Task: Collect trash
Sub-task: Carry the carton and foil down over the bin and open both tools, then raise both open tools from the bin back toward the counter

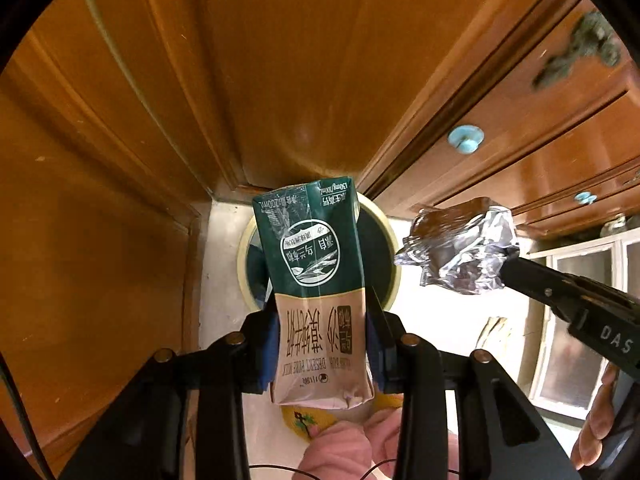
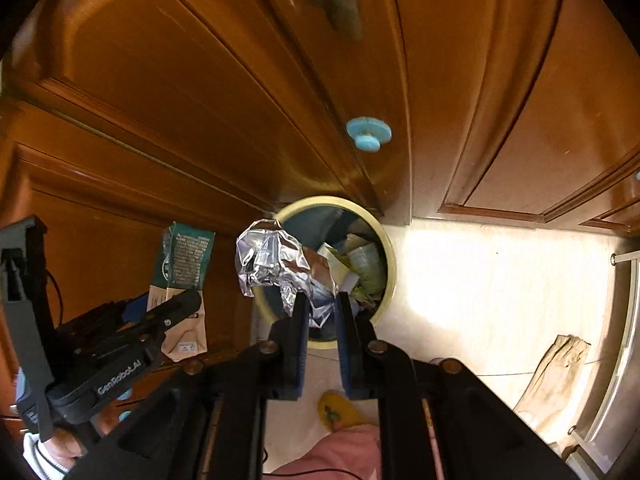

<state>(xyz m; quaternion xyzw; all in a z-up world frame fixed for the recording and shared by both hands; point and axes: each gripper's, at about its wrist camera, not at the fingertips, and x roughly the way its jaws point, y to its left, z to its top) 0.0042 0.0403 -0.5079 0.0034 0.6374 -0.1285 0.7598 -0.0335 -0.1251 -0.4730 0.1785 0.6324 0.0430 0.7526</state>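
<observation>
Left tool (image 1: 322,336): its blue pads squeeze a milk carton (image 1: 316,280), which stands up long-ways out of the tool.
Right tool (image 2: 322,312): nearly closed, pinching a crumpled foil ball (image 2: 280,264) by its lower edge.
Trash bin (image 2: 390,264): round, open, on the floor right below and just past both tools; trash already lies inside.
Who is nearer: I judge both about the same; the foil hangs over the bin's rim, the carton over its middle.
Around: wooden cupboard doors (image 2: 224,92) close behind the bin, with a blue knob (image 2: 368,134).
In the way: nothing I can see.
</observation>
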